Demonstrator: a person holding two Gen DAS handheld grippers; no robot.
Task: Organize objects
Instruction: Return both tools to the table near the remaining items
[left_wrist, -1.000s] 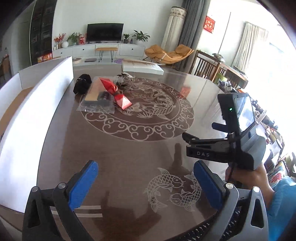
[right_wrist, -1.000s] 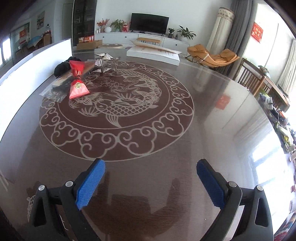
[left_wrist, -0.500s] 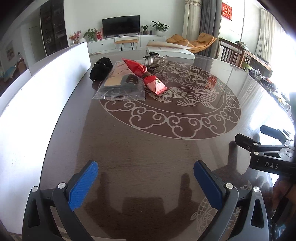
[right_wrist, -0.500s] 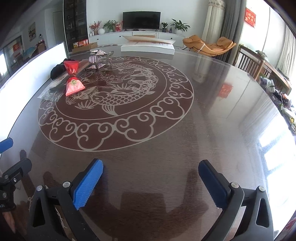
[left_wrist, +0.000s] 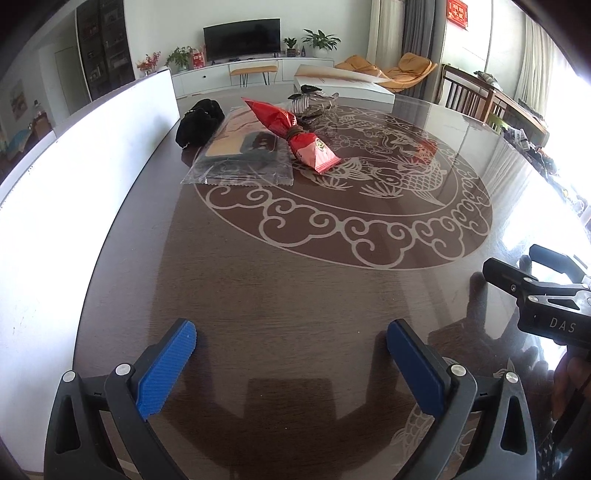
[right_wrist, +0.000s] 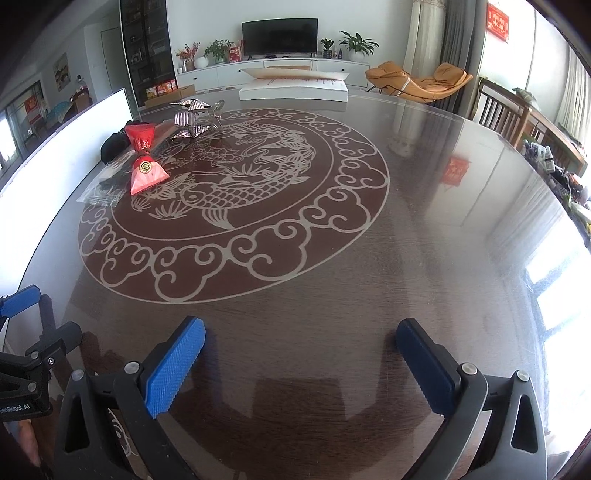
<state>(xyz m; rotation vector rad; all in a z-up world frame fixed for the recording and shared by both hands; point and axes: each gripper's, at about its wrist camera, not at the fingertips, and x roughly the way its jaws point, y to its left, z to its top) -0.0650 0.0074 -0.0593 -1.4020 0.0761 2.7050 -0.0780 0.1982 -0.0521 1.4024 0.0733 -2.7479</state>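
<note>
A red snack bag (left_wrist: 295, 133) lies across a clear plastic packet (left_wrist: 243, 155) on the far left of the dark round table (left_wrist: 295, 288). A black pouch (left_wrist: 199, 123) sits behind them, and a silver striped item (left_wrist: 314, 103) lies further back. In the right wrist view the red bag (right_wrist: 144, 162) and the silver item (right_wrist: 194, 120) lie at the far left. My left gripper (left_wrist: 291, 354) is open and empty near the table's front edge. My right gripper (right_wrist: 301, 354) is open and empty, to the right of the left one.
A long white board (left_wrist: 74, 192) stands along the table's left side. A flat white box (right_wrist: 293, 88) lies at the far edge. Wooden chairs (right_wrist: 502, 110) and a cluttered sideboard stand at the right. The right gripper's body (left_wrist: 543, 299) shows at the right of the left wrist view.
Both grippers have shifted so the object cluster looks nearer and more central in the left view. Each gripper now shows at the edge of the other's view. Both stay open.
</note>
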